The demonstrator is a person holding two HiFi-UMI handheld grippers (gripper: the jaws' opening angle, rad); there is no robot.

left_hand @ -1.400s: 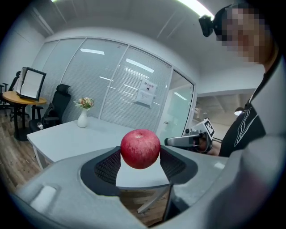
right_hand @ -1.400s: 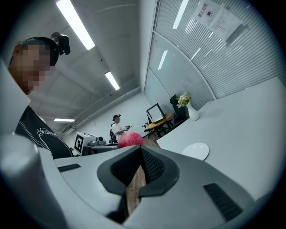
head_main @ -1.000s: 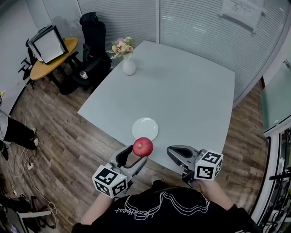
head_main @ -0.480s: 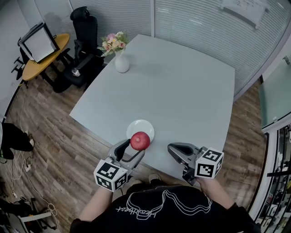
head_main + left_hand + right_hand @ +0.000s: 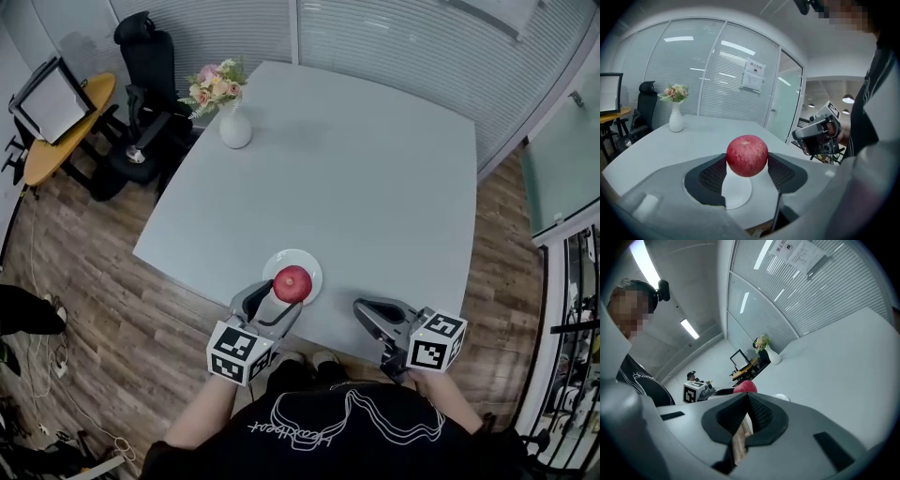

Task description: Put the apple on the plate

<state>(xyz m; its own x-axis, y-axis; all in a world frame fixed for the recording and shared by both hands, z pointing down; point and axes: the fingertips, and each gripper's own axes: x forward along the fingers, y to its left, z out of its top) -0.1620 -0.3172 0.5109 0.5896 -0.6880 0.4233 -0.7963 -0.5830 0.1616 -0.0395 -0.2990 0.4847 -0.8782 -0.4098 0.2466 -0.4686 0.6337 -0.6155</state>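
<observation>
A red apple [image 5: 292,283] is held in the air by my left gripper [image 5: 273,302], whose jaws are shut on its two sides. It hangs just above the small white plate [image 5: 307,263] near the table's front edge. In the left gripper view the apple [image 5: 747,155] fills the gap between the pads and the plate [image 5: 737,191] shows below it. My right gripper [image 5: 370,316] hovers over the table's front edge to the right, jaws shut and empty. From the right gripper view the apple [image 5: 746,386] peeks over the jaws.
The grey table [image 5: 356,178] carries a white vase of flowers [image 5: 232,126] at its far left corner. A black office chair [image 5: 142,66] and an orange side table [image 5: 58,122] with a monitor stand beyond it on the wood floor. Glass walls close off the back.
My left gripper carried the apple forward from beside the table's edge to over the plate. The right gripper kept its place.
</observation>
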